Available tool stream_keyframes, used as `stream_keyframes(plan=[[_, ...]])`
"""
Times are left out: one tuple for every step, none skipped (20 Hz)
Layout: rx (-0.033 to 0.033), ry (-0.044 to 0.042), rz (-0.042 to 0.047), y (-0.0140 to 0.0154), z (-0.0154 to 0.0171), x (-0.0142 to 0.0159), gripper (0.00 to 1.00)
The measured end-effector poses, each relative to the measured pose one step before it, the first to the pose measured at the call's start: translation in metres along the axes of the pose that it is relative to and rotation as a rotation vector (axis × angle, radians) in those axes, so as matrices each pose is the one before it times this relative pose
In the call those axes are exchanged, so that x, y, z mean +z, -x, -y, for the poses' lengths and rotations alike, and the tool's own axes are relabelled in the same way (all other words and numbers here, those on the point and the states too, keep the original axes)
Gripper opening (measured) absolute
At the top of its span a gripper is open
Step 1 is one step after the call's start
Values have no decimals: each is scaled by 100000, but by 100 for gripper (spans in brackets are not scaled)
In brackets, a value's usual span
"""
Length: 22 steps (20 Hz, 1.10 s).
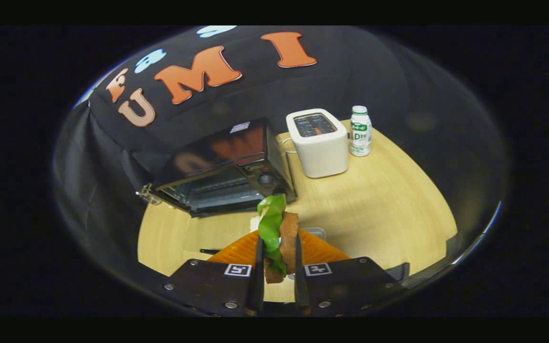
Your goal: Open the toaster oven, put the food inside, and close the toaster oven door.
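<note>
Both fingers (259, 267) of the gripper (278, 276) press on a sandwich (281, 238), one on each flat side, so the gripper is clamped on it. The sandwich stands on edge between them: a brown slice of bread on the right, a green lettuce leaf (270, 219) on the left that sticks up past the fingertips, and a bit of pale filling between. Its lower end sits down between the fingers, and its upper half reaches out beyond them.

Just behind the sandwich lies an orange ribbed plate (236, 250), on the near part of the round wooden table (389, 205). A small pale object (316, 232) peeks out beyond the plate's far rim; what it is cannot be told.

Beyond the sandwich, toward the table's far left edge, stands the black toaster oven (227, 166). Its glass door (208, 195) is swung down open, with the wire rack visible inside and a round knob (266, 179) on its right panel. The lettuce tip overlaps the oven's near right corner in this view.

At the far edge of the table, right of the oven, stands a white slot toaster (320, 143), and just beside that, on its right, a small white bottle with a green label (360, 131), upright.
</note>
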<state>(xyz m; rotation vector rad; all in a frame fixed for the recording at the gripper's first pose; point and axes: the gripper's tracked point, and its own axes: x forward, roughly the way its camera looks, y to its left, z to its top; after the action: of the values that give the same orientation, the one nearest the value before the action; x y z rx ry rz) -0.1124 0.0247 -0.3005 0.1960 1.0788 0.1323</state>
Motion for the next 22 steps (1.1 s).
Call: stream_keyframes(plan=[[1444, -560, 184, -373, -770, -9, 26], [1062, 94, 408, -619, -654, -37, 26], [1290, -134, -248, -564, -854, -172, 26], [1924, -1027, -265, -666, -1000, -19, 26], [2336, -1766, -18, -138, -1022, -54, 26], [2480, -1931, 128, -648, -1177, 173, 26], [2482, -1663, 55, -762, -1023, -5, 26], [1827, -912, -114, -655, -964, 100, 26], [1062, -314, 231, -708, -706, -53, 26], [790, -52, 225, -839, -749, -48, 26], [876, -869, -31, -762, -708, 5, 26], [1266, -2230, 239, -646, -653, 18, 26], [1561, -3072, 704, -814, -811, 156, 26], [602, -3498, 615, -940, -478, 39, 26], [29, -2646, 940, -668, -175, -5, 26], [117, -1875, 1136, -827, -180, 45, 26], [200, -1998, 758, -717, -220, -239, 26], [747, -2555, 542, -581, -291, -136, 26], [1015, -3151, 1109, -434, -314, -51, 26], [521, -3370, 1221, -655, -88, 26, 26], [308, -3205, 904, -665, 89, -94, 26], [304, -2982, 883, -592, 109, -45, 26]])
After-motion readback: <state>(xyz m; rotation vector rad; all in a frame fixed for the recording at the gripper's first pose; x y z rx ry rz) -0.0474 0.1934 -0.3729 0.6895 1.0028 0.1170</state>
